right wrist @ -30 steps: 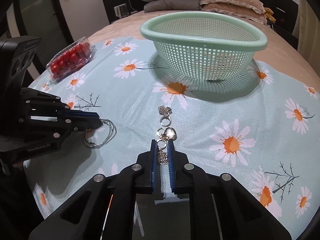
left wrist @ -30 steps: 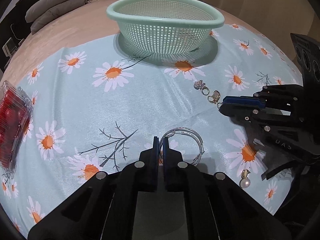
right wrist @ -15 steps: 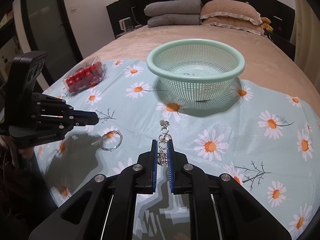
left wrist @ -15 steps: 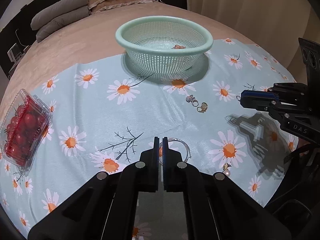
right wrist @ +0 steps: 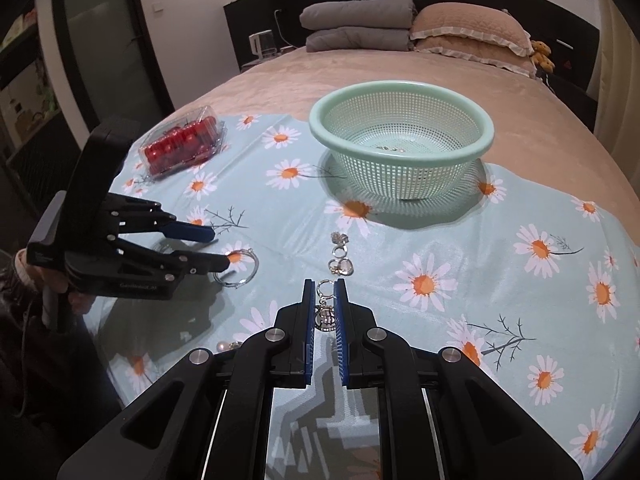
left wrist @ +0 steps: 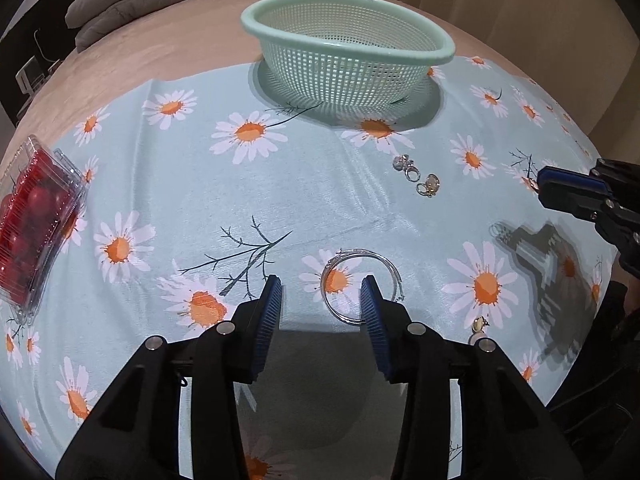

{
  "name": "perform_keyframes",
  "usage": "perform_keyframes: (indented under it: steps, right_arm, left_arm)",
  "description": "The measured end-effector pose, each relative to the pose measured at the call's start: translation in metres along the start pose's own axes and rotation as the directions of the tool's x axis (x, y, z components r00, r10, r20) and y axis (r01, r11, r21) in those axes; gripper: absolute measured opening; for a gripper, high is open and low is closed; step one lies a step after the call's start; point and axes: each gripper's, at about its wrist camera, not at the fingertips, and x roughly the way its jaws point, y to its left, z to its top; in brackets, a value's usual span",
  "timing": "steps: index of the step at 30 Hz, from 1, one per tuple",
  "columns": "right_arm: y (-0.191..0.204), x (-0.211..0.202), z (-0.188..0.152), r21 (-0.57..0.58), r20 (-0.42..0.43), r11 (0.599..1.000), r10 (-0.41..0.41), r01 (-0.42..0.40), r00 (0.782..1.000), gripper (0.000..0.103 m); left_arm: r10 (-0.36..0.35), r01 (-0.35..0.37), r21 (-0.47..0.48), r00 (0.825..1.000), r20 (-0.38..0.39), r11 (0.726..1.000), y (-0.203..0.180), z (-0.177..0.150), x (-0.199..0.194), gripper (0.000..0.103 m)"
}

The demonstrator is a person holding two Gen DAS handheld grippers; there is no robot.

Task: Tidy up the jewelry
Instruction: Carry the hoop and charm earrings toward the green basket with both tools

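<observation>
**Charm held, hoops loose: where the sort could slip**

The right tool [right wrist: 324, 294] is seen at the lower middle of the right wrist view, clenched on a small silver charm [right wrist: 325, 312] that hangs between its blue pads. The left tool [left wrist: 320, 300] is spread wide and holds nothing; in the left wrist view its pads stand to either side of a pair of thin silver hoops [left wrist: 360, 286] lying on the daisy-print cloth [left wrist: 180, 200] at lower centre. The green basket [right wrist: 400, 136] sits above centre in the right wrist view, well apart from both tools, and a few small pieces can already be made out on its mesh floor. More small pieces [right wrist: 340, 256] are left on the cloth between the charm and the basket, and a pearl earring [left wrist: 478, 326] lies at lower right of the left wrist view. A box of tomatoes [left wrist: 32, 224] rests at the left edge (no part of the job, by the look of it).

Several risks are judged likely. The charm is gripped only by its thin edges and could swing or drop out if carried quickly. The hoops are flat and springy, so they may be pushed along the cloth or pinched with a fold of it. The small pieces near the charm could be knocked by a low pass toward the basket.
</observation>
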Motion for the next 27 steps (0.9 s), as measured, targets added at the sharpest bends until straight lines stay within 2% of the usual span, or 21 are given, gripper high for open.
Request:
perform_keyframes:
  steps: [1,2,3,5,14,21,27]
  right_arm:
    - [-0.001,0.0,0.0,0.004,0.001,1.0,-0.002,0.002,1.0,0.009]
    - [-0.002,-0.001,-0.001,0.007,0.0,1.0,-0.003,0.002,1.0,0.009]
    - [-0.004,-0.001,-0.001,0.009,0.0,1.0,-0.004,0.004,1.0,0.009]
    - [-0.006,-0.001,0.0,0.011,0.002,1.0,-0.005,0.005,1.0,0.009]
    - [-0.009,-0.002,-0.001,0.014,-0.001,1.0,0.0,0.0,1.0,0.009]
    - [-0.01,-0.005,-0.001,0.014,0.007,1.0,0.003,-0.003,1.0,0.009]
    - [-0.015,-0.019,0.007,0.023,0.047,1.0,-0.009,0.008,0.999,0.009]
  left_arm:
    - [-0.002,0.002,0.002,1.0,-0.008,1.0,0.001,0.001,0.003,0.021]
    - [0.001,-0.001,0.001,1.0,-0.019,1.0,0.002,0.001,0.006,0.006]
    - [0.0,0.0,-0.002,1.0,-0.022,1.0,0.003,0.001,0.007,0.004]
    - [-0.02,0.02,0.0,1.0,-0.019,1.0,0.001,0.001,0.007,0.003]
    - [-0.018,0.018,0.035,1.0,-0.002,0.999,-0.006,-0.001,-0.005,0.002]
    - [0.003,-0.005,0.042,0.999,0.04,0.999,-0.003,0.002,-0.026,0.002]
    - [0.02,-0.024,0.057,0.997,0.073,0.998,0.001,0.009,-0.044,0.002]
